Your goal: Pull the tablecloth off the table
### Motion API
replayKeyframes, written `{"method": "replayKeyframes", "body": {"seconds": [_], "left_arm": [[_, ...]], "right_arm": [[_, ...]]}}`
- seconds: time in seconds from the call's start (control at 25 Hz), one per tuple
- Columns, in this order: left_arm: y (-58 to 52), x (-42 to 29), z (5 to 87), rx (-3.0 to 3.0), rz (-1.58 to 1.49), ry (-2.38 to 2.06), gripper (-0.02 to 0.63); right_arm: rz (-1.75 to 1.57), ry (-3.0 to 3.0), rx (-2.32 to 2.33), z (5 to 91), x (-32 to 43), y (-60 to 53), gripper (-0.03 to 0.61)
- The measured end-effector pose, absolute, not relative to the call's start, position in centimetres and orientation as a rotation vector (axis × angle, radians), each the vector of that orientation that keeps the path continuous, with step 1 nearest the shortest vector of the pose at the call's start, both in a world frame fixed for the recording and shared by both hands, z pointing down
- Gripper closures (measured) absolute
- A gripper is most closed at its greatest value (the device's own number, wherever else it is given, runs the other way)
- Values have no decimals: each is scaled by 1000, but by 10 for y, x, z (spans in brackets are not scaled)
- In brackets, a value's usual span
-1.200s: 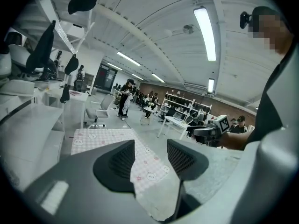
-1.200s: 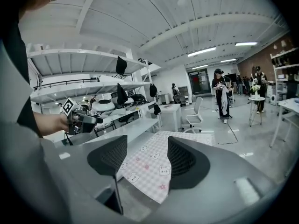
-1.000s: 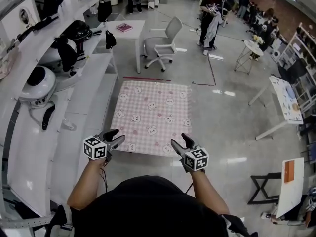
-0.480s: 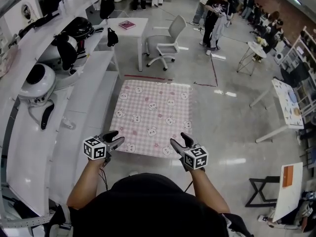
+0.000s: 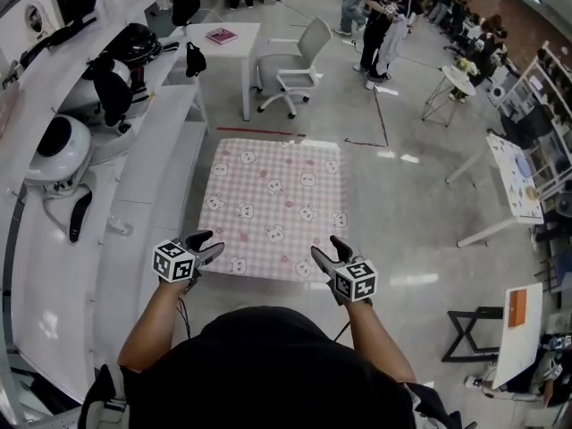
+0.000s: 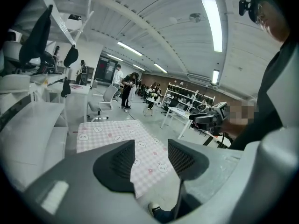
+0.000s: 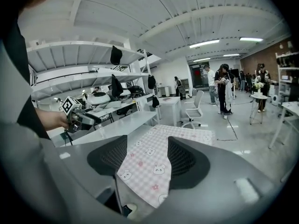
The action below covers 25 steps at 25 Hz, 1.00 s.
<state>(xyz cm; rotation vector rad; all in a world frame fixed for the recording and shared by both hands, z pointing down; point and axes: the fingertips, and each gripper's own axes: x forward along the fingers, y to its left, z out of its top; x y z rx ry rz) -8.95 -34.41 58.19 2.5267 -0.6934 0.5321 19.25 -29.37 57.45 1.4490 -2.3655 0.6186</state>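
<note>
A pink checked tablecloth [image 5: 275, 206] with bunny prints lies flat over a low table in front of me. My left gripper [image 5: 211, 244] hovers at its near left corner, jaws open, nothing between them. Over the near right corner my right gripper [image 5: 327, 249] is open too. In the left gripper view the cloth [image 6: 107, 132] shows beyond and between the spread jaws of the left gripper [image 6: 152, 146]. The right gripper view has the cloth's [image 7: 187, 134] near edge running under the open right gripper [image 7: 147, 141]. Neither gripper touches the cloth.
White shelving [image 5: 134, 177] with helmets runs along the left, close to the table. Beyond stand a white desk [image 5: 223, 43] and an office chair [image 5: 290, 65]. People [image 5: 380, 16] stand at the back. Folding tables [image 5: 514, 181] and a black stool [image 5: 474, 333] are at the right.
Both grippers have sunk a little toward the cloth's near edge, the left one more. Their jaws stay open. The cloth has not moved.
</note>
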Motion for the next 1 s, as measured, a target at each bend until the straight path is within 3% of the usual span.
{"method": "replayKeyframes", "body": {"seconds": [0.52, 1.0], "left_arm": [[-356, -108, 658, 2455, 736, -682, 391], [-343, -103, 761, 2559, 1298, -558, 354]], "right_arm": [[718, -2147, 1378, 665, 197, -288, 275], [773, -1936, 1240, 775, 195, -258, 266]]}}
